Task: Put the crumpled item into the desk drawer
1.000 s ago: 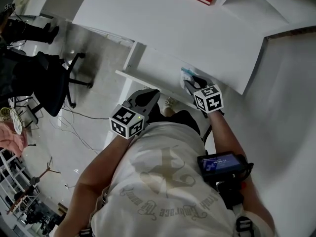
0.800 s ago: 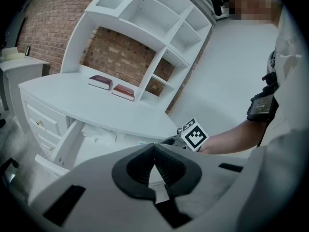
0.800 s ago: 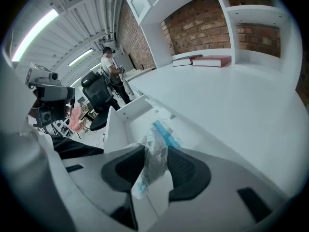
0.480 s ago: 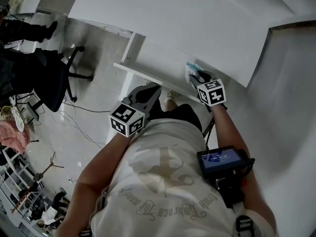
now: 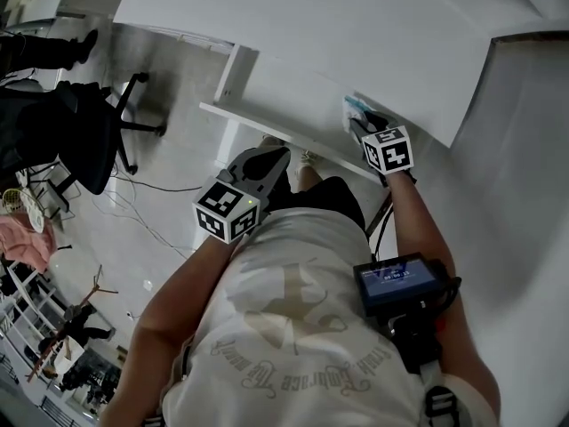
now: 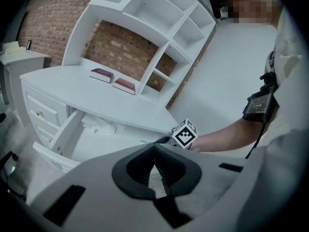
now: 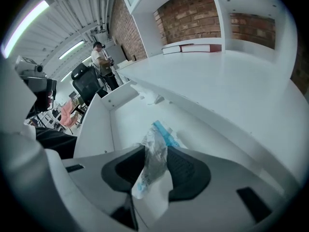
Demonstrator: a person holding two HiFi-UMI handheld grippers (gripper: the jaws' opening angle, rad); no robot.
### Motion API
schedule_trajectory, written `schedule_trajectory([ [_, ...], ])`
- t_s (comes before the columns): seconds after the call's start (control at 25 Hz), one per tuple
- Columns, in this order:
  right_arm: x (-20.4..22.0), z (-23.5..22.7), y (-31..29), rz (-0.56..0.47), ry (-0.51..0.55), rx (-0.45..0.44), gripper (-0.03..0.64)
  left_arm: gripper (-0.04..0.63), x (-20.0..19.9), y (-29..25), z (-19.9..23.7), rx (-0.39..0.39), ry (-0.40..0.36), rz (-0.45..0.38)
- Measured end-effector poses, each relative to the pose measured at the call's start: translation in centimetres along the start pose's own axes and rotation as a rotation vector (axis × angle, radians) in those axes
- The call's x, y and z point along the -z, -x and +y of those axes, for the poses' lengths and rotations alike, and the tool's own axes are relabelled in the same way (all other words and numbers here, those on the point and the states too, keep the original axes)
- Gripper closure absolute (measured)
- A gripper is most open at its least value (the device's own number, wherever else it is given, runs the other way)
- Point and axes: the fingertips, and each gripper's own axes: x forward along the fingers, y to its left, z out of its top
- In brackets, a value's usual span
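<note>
The crumpled item (image 7: 157, 144) is a clear and white wrapper with a blue strip. My right gripper (image 7: 155, 152) is shut on it, the wrapper sticking out past the jaws. In the head view the right gripper (image 5: 361, 121) holds the wrapper (image 5: 353, 108) over the right end of the open white desk drawer (image 5: 284, 105), just under the desk's front edge. The drawer's floor (image 7: 126, 124) lies right below the wrapper. My left gripper (image 5: 260, 162) hangs in front of the drawer, near my body. Its jaws meet at the tips with nothing in them (image 6: 155, 149).
A white crumpled piece (image 6: 99, 124) lies at the drawer's left back corner. Two red books (image 6: 113, 80) rest on the white desk top (image 5: 338, 34) under the shelf unit. A black office chair (image 5: 98, 140) stands on the floor to the left. A person (image 7: 101, 57) stands far off.
My right gripper has carried the wrapper forward, farther over the drawer and closer to the desk edge. The red book has slipped out of the head view. The left gripper has hardly moved.
</note>
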Motion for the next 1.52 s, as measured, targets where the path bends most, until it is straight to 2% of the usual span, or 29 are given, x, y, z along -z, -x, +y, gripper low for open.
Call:
schedule_trajectory([
  [0.44,0.7,-1.5,-0.5,0.073,0.070,0.052,0.454,0.575,-0.7,0.7,-0.1,-0.005,0.019,0.002],
  [0.72,1.6,-2.1,-0.8,0.107,0.057,0.070,0.430,0.575,-0.3,1.1,-0.5,-0.014,0.031,0.001],
  [1.08,1.4,-1.7,-1.2,0.114,0.031,0.032,0.382,0.575,-0.3,1.1,-0.4,-0.011,0.033,-0.006],
  [1.52,1.5,-1.1,-0.9,0.111,0.051,0.027,0.368,0.575,0.1,1.4,-0.3,-0.012,0.025,-0.023],
])
